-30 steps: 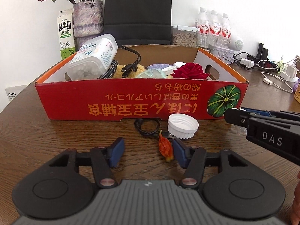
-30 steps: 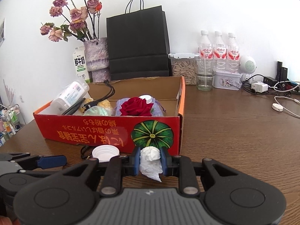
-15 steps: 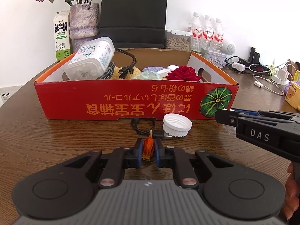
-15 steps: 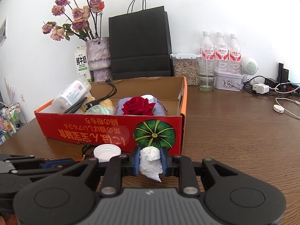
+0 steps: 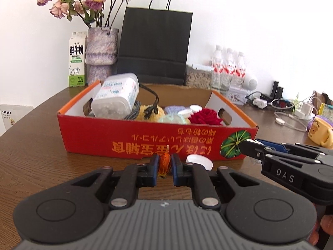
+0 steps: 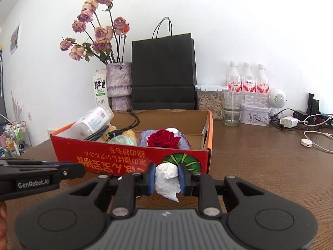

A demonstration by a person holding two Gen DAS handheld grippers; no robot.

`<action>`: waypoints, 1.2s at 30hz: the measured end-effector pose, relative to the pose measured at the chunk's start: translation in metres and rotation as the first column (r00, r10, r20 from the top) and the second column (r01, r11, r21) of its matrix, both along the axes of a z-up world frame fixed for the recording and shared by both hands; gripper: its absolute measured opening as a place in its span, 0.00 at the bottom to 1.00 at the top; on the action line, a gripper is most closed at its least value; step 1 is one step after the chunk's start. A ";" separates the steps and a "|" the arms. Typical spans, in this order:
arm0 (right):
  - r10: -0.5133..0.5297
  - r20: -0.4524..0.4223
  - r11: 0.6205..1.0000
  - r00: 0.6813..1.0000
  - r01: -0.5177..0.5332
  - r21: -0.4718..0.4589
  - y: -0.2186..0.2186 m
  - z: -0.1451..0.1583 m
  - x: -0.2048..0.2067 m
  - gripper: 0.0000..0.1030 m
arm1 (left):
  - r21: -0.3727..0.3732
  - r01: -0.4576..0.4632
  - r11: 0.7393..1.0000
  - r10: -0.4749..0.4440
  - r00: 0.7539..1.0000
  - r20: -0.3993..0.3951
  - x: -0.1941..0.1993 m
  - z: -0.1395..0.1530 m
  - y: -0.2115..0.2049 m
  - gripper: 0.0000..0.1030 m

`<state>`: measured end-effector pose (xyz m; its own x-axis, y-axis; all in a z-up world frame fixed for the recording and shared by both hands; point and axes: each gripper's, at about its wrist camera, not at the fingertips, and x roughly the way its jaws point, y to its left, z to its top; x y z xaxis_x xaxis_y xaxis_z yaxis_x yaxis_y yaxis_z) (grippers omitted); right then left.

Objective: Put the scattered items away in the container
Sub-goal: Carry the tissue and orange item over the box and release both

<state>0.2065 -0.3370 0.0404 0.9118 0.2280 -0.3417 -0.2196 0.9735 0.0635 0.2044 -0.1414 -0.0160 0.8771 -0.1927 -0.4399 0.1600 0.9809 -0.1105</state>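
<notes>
My left gripper [image 5: 164,167] is shut on a small orange dried flower bud [image 5: 164,163], lifted off the table just in front of the red cardboard box [image 5: 145,139]. In the right wrist view my right gripper [image 6: 167,177] is shut on a crumpled white tissue [image 6: 167,178], near the box's right front corner [image 6: 206,160]. The box holds a plastic jar [image 5: 116,98], a black cable [image 5: 150,104], a red rose [image 5: 206,116] and soft items. A white lid [image 5: 199,161] lies on the table by the box front, partly hidden behind my left fingers.
Behind the box stand a black paper bag [image 5: 154,43], a vase of dried roses [image 5: 101,48], a milk carton [image 5: 77,60], water bottles [image 5: 229,66] and a jar. Chargers and cables [image 5: 291,112] and a yellow mug [image 5: 320,132] lie at the right. Bare brown tabletop [image 6: 270,166] spreads right of the box.
My left gripper closed on the orange bud and lifted it off the table toward the box front. The black cord by the lid is now hidden. The right gripper kept hold of the tissue.
</notes>
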 end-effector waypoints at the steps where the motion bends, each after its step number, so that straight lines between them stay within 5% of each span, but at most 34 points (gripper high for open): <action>1: 0.001 0.023 1.000 1.000 -0.001 0.005 0.001 0.003 -0.003 0.21 | -0.005 0.001 1.000 -0.001 1.000 0.009 0.000 0.002 0.001 0.13; 9: 0.011 0.082 0.999 0.997 -0.014 0.041 0.010 0.030 0.004 0.21 | -0.043 0.023 0.999 -0.019 0.994 0.106 0.010 0.031 0.010 0.13; 19: -0.005 0.145 0.999 0.989 -0.001 0.036 0.031 0.064 0.060 0.21 | -0.071 0.014 0.997 0.001 0.979 0.206 0.063 0.059 0.013 0.13; 24: -0.046 0.106 0.996 0.993 0.037 0.085 0.037 0.051 0.104 0.21 | -0.067 -0.014 0.998 0.030 0.970 0.242 0.107 0.062 0.007 0.13; 28: -0.067 0.035 0.996 0.997 0.065 0.061 0.035 0.025 0.126 0.21 | -0.019 -0.023 1.000 0.027 0.977 0.211 0.131 0.037 0.004 0.14; 32: -0.083 0.010 0.994 0.996 0.082 0.067 0.032 0.017 0.132 0.21 | -0.020 -0.022 1.000 0.025 0.987 0.156 0.142 0.019 0.007 0.13; 36: -0.074 0.031 0.997 0.997 0.073 0.038 0.036 0.015 0.127 0.21 | 0.012 -0.031 0.999 0.028 0.983 0.184 0.136 0.018 0.006 0.13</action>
<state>0.3338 -0.3006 0.0558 0.9370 0.1718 -0.3041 -0.1502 0.9843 0.0933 0.3404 -0.1357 0.0016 0.9485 -0.1602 -0.2733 0.1471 0.9868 -0.0677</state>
